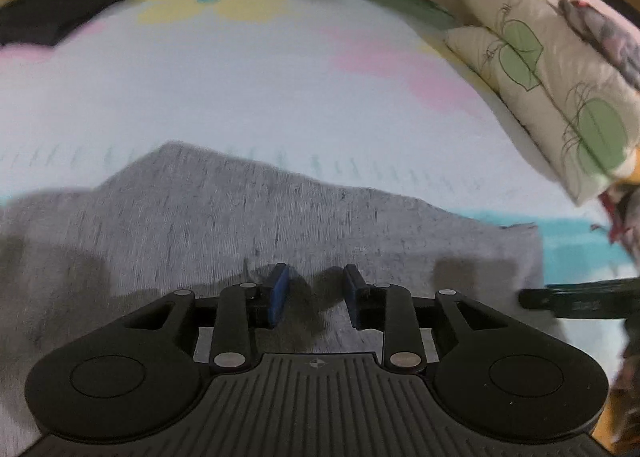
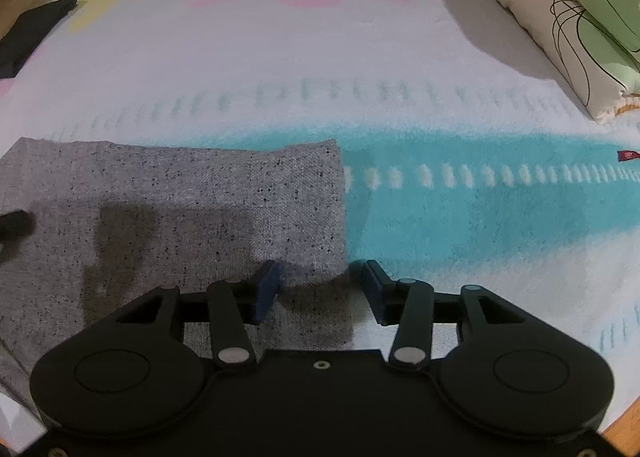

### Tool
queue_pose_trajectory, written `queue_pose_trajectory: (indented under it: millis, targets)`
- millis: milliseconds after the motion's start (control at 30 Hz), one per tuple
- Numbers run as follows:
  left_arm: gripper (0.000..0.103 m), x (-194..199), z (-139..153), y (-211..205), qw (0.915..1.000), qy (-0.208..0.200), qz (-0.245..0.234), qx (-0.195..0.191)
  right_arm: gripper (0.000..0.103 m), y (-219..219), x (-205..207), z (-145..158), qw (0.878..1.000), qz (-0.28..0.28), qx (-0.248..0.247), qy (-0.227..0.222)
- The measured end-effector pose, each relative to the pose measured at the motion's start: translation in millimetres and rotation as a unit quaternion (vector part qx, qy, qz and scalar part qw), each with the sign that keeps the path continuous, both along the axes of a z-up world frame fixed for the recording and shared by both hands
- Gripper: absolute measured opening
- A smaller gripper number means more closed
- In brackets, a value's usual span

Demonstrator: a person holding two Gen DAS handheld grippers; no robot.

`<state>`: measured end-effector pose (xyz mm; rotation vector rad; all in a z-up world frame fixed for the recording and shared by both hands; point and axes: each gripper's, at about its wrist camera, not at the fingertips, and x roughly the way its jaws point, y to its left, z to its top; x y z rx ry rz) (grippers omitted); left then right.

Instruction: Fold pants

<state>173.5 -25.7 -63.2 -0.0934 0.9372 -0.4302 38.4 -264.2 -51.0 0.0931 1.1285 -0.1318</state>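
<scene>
Folded speckled grey knit pants (image 2: 180, 209) lie on the white bed blanket (image 2: 320, 49) (teal-banded); left gripper (image 1: 314, 289) and right gripper (image 2: 320, 285) hover apart, empty.

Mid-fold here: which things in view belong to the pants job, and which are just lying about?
Job:
- grey pants
- left tongs, open over the fabric
- right tongs, open at the pants' edge

Lying about:
- black garment
- leaf-print pillows
- patterned towel underneath
</scene>
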Motion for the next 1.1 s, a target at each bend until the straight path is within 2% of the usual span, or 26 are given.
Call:
queue_pose_trajectory:
  millis: [100, 233, 333, 400, 467, 533, 633, 700, 833, 933, 1000, 1100]
  targets:
    - [0.029, 6, 2, -12, 0.9995, -0.014, 0.0, 0.027, 0.055, 0, 1, 0, 1.0, -0.007, 0.005, 0.002]
    - [0.029, 3, 19, -2, 0.9993, 0.014, 0.035, -0.004, 0.058, 0, 11, 0, 1.0, -0.01, 0.003, 0.005]
    - [0.029, -27, 40, 4, 0.9995, -0.002, -0.003, -0.032, 0.063, 0, 11, -1, 1.0, -0.014, -0.002, 0.005]
    - [0.029, -54, 45, 2, 0.9989, -0.012, -0.041, -0.02, 0.071, -3, 10, -3, 1.0, -0.019, -0.005, 0.003]
    - [0.029, -72, 34, -1, 0.9977, 0.008, -0.067, 0.003, 0.076, -6, 10, -5, 1.0, -0.025, -0.004, 0.001]
    - [0.029, -79, 15, -3, 0.9965, 0.041, -0.069, 0.024, 0.078, -9, 9, -7, 1.0, -0.029, -0.002, 0.0]
    - [0.029, -90, 8, -1, 0.9969, 0.011, -0.074, 0.024, 0.084, -11, 8, -7, 1.0, -0.029, -0.006, -0.003]
    - [0.029, -89, 9, -2, 0.9971, 0.012, -0.071, 0.023, 0.096, -10, 5, -7, 0.999, -0.037, -0.017, -0.003]
    - [0.029, -80, 8, 1, 0.9984, 0.026, -0.051, 0.003, 0.095, -11, -2, -1, 0.999, -0.037, -0.01, -0.012]
    - [0.029, -75, 7, 2, 0.9987, 0.032, -0.04, -0.003, 0.096, -6, -16, 19, 0.998, -0.032, 0.0, -0.052]
    - [0.029, -78, 7, 0, 0.9988, 0.028, -0.04, 0.001, 0.099, 4, -26, 31, 0.997, -0.019, 0.02, -0.068]
    - [0.029, -82, 6, -3, 0.999, 0.014, -0.042, 0.0, 0.1, 24, -31, 36, 0.996, 0.022, 0.057, -0.064]
